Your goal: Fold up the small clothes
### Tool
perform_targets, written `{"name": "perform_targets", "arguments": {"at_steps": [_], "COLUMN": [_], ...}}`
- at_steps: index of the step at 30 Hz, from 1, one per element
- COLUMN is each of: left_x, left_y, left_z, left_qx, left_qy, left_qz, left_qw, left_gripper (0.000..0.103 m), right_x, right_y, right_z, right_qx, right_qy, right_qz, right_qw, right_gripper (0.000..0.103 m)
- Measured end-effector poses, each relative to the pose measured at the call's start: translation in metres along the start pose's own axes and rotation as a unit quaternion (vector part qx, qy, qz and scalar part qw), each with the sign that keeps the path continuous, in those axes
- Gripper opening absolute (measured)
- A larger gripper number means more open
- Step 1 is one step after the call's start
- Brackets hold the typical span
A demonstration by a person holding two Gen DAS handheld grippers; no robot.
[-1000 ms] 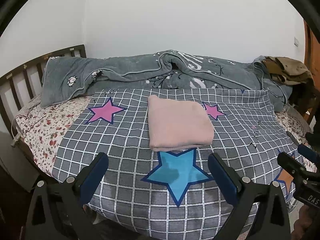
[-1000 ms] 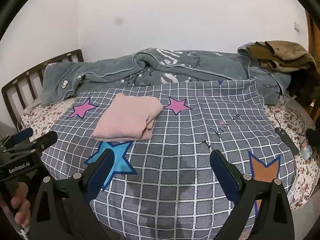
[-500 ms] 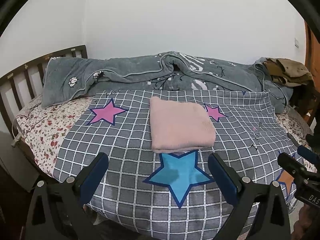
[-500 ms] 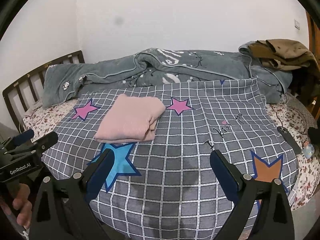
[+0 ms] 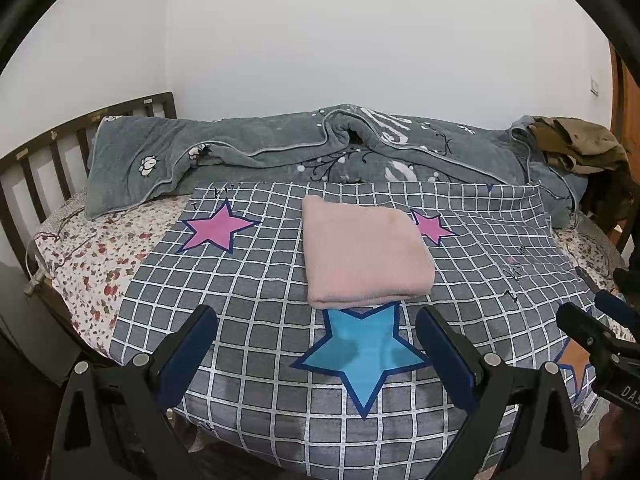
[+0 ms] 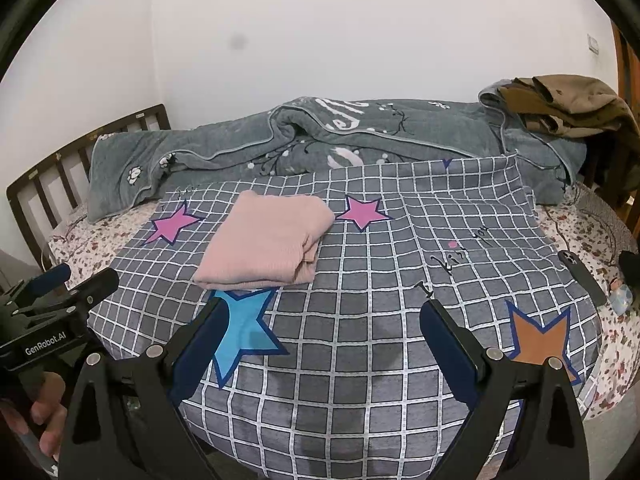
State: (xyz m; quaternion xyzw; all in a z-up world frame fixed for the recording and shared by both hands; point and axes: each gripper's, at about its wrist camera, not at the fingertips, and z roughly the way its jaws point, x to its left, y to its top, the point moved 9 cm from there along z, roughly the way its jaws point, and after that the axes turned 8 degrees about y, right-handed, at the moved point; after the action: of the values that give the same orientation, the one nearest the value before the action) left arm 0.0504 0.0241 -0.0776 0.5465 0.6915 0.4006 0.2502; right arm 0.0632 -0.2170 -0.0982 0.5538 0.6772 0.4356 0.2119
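Observation:
A pink garment [image 5: 362, 252] lies folded into a flat rectangle on the grey checked cover [image 5: 256, 280], just beyond a blue star print [image 5: 362, 356]. In the right wrist view the pink garment [image 6: 266, 242] sits left of centre, its layered edges facing right. My left gripper [image 5: 316, 338] hangs open near the bed's front edge, short of the garment, holding nothing. My right gripper [image 6: 324, 334] is open too, over bare checked cover [image 6: 384, 280] to the right of the garment. Each gripper shows at the side of the other's view.
A rumpled grey blanket [image 5: 320, 152] runs along the back by the wall. Brown clothes [image 6: 568, 104] are piled at the far right. A dark phone [image 6: 582, 278] and a small bottle [image 6: 620, 294] lie on the floral sheet at right. A slatted headboard [image 5: 52, 160] stands at left.
Both grippers have drawn back slightly and tilted up, so the bed sits a little lower in both views. The garment has not moved and both grippers stay open.

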Motion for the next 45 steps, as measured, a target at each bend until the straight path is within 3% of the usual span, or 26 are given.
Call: {"name": "perform_targets", "arguments": {"at_steps": [45], "left_x": [-0.003], "left_y": [0.009], "left_z": [-0.010], "left_qx": [-0.012], "left_qy": [0.010], "left_qz": [0.006], "left_qw": [0.9999], "left_gripper": [0.101], "right_x": [-0.006], "right_y": [0.001], "right_z": [-0.016], "right_qx": [-0.011], "right_qy": [-0.003], "right_qz": [0.009], "right_qw": [1.000], "right_gripper": [0.095]}}
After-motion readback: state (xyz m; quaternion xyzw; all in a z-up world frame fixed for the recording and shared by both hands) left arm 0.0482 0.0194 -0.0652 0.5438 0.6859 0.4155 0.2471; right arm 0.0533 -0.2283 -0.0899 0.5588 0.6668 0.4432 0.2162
